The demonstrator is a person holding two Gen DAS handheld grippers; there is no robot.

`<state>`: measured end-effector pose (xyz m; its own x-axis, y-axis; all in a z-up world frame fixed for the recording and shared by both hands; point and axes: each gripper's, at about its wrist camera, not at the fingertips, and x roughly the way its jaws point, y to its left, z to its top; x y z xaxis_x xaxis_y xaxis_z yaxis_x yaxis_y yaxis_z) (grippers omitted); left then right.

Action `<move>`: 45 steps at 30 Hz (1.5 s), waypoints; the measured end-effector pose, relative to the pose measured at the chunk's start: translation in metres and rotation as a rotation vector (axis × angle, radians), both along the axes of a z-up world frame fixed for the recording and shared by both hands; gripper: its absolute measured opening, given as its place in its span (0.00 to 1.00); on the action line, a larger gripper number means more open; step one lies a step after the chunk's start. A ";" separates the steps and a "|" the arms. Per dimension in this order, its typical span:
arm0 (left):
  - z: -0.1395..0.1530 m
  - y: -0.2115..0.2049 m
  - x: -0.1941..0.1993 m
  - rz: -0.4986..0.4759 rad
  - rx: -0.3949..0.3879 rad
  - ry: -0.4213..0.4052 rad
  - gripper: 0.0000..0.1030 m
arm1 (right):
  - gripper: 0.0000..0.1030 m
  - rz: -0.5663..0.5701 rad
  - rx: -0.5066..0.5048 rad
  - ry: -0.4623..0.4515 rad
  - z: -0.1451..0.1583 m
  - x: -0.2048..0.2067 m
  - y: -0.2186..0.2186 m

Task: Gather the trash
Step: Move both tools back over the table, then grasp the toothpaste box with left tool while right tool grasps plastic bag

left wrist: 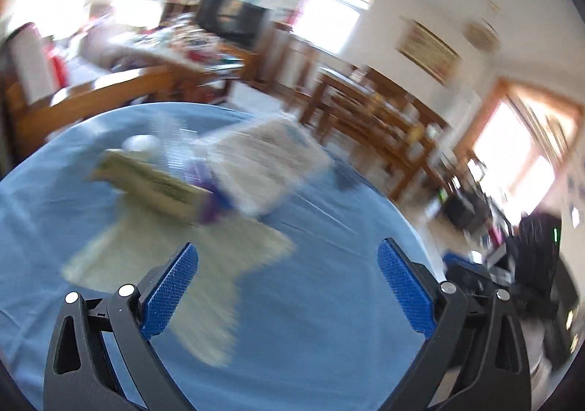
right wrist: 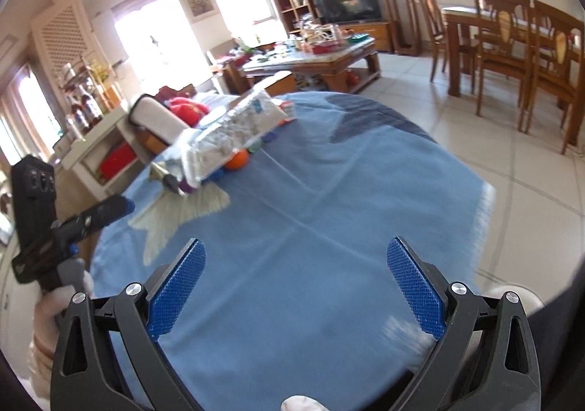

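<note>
1. The left gripper (left wrist: 287,286) hangs over a blue cloth (left wrist: 329,319) on a round table, its blue-padded jaws spread wide with nothing between them.
2. The right gripper (right wrist: 296,286) points across the same cloth (right wrist: 329,210), its jaws likewise wide apart and empty.
3. The trash lies in a heap at the far left of the table: a crinkled plastic bag (right wrist: 234,129), with an orange ball (right wrist: 237,159) tucked against its near edge.
4. In the blurred left view the bag (left wrist: 263,169) sits beside a flat greenish packet (left wrist: 146,177).
5. A gloved hand (right wrist: 55,305) holds the left gripper's handle at the near left edge.
</note>
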<state>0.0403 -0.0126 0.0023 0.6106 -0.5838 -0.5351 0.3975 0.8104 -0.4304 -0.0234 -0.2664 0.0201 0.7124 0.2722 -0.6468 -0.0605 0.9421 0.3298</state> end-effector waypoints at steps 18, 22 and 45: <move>-0.039 0.092 0.106 0.309 -0.291 0.336 0.95 | 0.90 0.042 0.245 0.120 -0.018 0.164 0.028; -0.041 0.087 0.111 0.289 -0.281 0.328 0.94 | 0.89 0.037 0.299 0.155 -0.031 0.186 0.030; -0.038 0.091 0.091 0.233 -0.270 0.227 0.19 | 0.06 0.066 0.419 0.028 -0.023 0.178 0.034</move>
